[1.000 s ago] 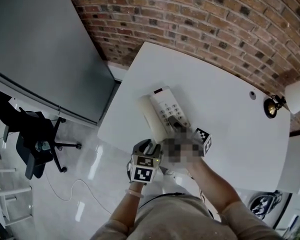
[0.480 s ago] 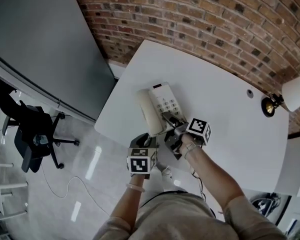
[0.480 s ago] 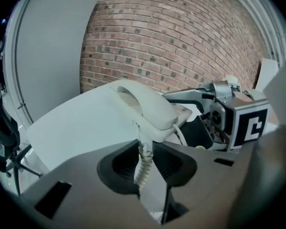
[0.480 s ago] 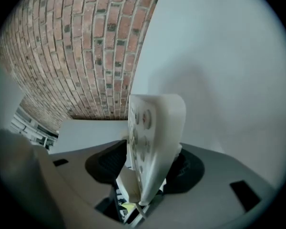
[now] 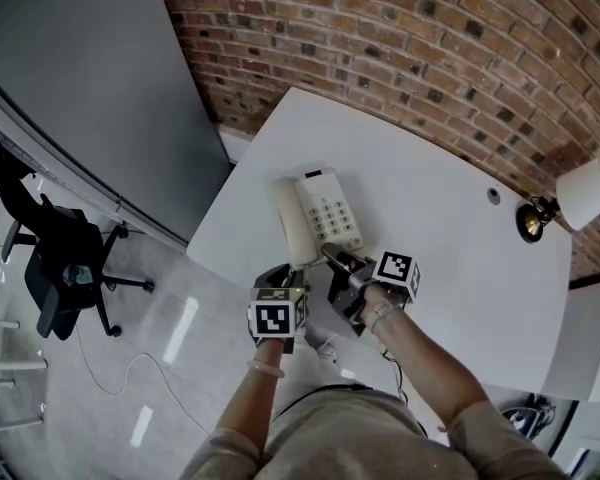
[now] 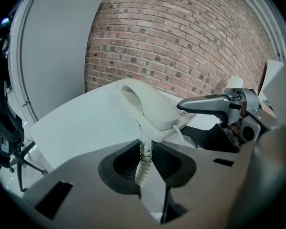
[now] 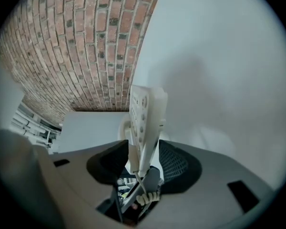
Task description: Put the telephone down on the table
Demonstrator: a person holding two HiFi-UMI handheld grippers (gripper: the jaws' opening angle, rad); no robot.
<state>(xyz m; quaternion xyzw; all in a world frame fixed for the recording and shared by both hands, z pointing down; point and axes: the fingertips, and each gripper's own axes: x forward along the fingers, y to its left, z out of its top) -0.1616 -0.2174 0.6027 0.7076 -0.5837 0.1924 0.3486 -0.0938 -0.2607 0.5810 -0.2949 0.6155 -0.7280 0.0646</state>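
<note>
A white telephone (image 5: 328, 213) lies on the white table (image 5: 450, 208) near its front edge, with the handset (image 5: 292, 226) on its left side. My left gripper (image 5: 283, 280) sits at the handset's near end. Its jaws are closing and pinch the coiled cord (image 6: 142, 163) just below the handset (image 6: 148, 106). My right gripper (image 5: 338, 260) is at the base's near end, rolled on its side. The telephone (image 7: 145, 113) stands edge-on between its wide jaws, which are closing, with thin gaps still showing at both pads.
A desk lamp (image 5: 580, 193) stands at the table's far right by the brick wall (image 5: 430, 38). A black office chair (image 5: 65, 268) is on the floor at left beside a grey panel (image 5: 80, 88). The person's arms reach in from below.
The right gripper has drawn back from over the keypad to the telephone's near end. The left gripper has shifted slightly toward the handset's end.
</note>
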